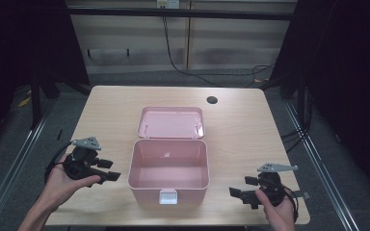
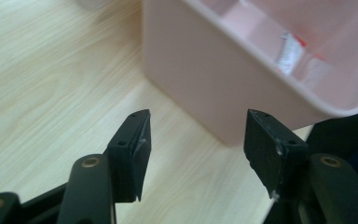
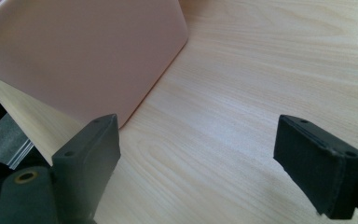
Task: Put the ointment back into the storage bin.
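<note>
Nearest me, the left gripper (image 1: 110,170) at eight o'clock and the right gripper (image 1: 239,188) at four o'clock both gape, holding nothing. Between them sits the pink box (image 1: 168,168), lid (image 1: 171,121) flung back toward twelve. A careless nudge could skid it. Its contents look blurred, unreadable.

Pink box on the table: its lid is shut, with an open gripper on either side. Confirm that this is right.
Not quite. The pink box stands open, its lid folded back behind it, as the high view shows. The left gripper and right gripper do flank it, jaws open.
</note>
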A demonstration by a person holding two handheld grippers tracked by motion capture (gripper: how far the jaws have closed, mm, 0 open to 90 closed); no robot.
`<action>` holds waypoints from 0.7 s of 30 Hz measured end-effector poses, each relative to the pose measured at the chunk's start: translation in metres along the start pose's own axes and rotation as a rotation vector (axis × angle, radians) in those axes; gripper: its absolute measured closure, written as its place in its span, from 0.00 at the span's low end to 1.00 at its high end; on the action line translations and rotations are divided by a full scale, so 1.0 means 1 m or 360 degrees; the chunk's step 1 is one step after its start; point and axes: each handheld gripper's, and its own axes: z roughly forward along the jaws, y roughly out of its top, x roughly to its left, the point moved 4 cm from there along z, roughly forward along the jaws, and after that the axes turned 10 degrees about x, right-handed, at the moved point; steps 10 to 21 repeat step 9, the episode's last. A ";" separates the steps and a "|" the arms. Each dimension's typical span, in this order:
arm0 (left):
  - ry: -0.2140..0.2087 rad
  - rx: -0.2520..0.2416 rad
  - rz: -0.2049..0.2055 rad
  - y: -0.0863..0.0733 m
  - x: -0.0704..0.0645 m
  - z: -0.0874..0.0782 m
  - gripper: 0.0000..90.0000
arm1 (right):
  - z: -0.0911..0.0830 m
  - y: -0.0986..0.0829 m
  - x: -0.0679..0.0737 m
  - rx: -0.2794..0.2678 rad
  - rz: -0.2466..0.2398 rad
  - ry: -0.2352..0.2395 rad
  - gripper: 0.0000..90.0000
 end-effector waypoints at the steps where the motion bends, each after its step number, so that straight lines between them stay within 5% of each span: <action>1: 0.0017 -0.0004 -0.0023 -0.005 0.003 0.003 0.46 | 0.000 0.000 0.000 -0.0002 0.0001 0.0001 0.16; 9: 0.0091 -0.0086 -0.0156 -0.027 0.011 0.021 0.44 | 0.014 -0.003 -0.004 0.0101 0.0042 -0.0112 0.22; 21: 0.0091 -0.0086 -0.0156 -0.027 0.011 0.021 0.44 | 0.014 -0.003 -0.004 0.0101 0.0042 -0.0112 0.22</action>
